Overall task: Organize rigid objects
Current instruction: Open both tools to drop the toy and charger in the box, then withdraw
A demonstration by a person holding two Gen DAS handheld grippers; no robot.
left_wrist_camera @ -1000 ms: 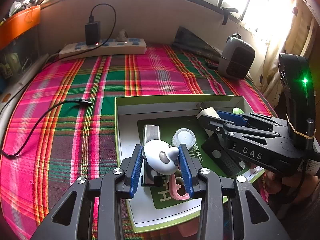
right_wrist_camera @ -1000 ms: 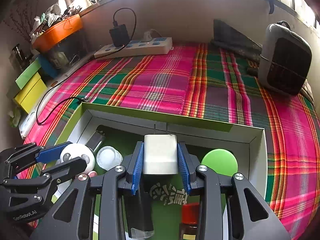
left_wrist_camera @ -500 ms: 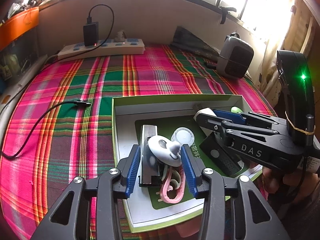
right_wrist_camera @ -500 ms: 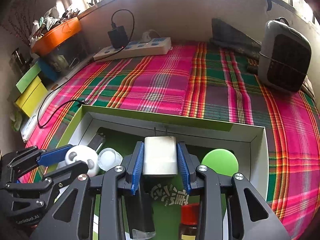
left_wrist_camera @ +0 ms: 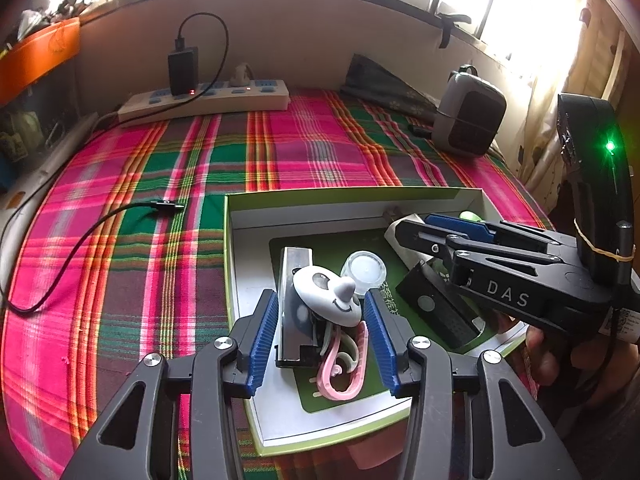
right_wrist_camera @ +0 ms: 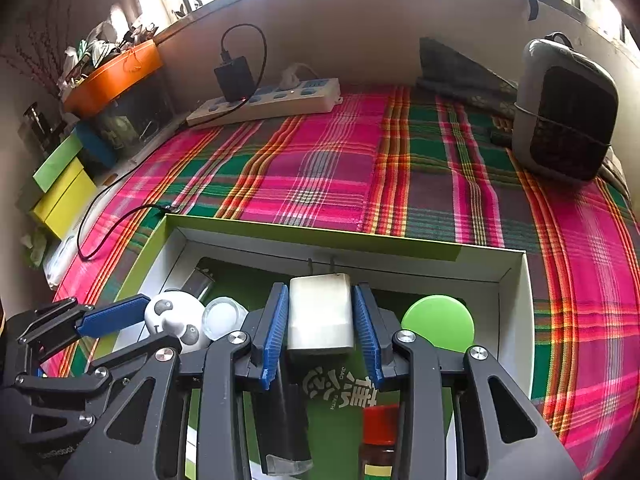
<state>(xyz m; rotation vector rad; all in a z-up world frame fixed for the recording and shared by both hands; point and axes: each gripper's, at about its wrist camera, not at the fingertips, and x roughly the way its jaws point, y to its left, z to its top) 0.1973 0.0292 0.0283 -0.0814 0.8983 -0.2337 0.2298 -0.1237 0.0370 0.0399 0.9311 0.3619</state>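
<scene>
A green-rimmed white box (left_wrist_camera: 236, 264) lies on the plaid cloth and holds several objects. My left gripper (left_wrist_camera: 320, 332) is open over the box; a white panda toy (left_wrist_camera: 326, 298) lies loose between its blue pads on a metal block (left_wrist_camera: 294, 300) and pink hooks (left_wrist_camera: 344, 364). The toy also shows in the right wrist view (right_wrist_camera: 174, 320). My right gripper (right_wrist_camera: 320, 328) stands around a white charger plug (right_wrist_camera: 320, 320), its pads slightly apart from it. A clear cap (left_wrist_camera: 364, 272), a green lid (right_wrist_camera: 438, 322) and a black device (left_wrist_camera: 436, 308) lie in the box.
A power strip (left_wrist_camera: 208, 100) with a black adapter stands at the back. A grey heater (left_wrist_camera: 468, 120) is at the back right. A black cable (left_wrist_camera: 92, 232) lies on the cloth at the left. A red-capped bottle (right_wrist_camera: 380, 436) lies in the box (right_wrist_camera: 516, 280).
My left gripper has opened and let go of the panda toy, which dropped and tilted onto the objects in the box. The right gripper's pads have eased off the charger.
</scene>
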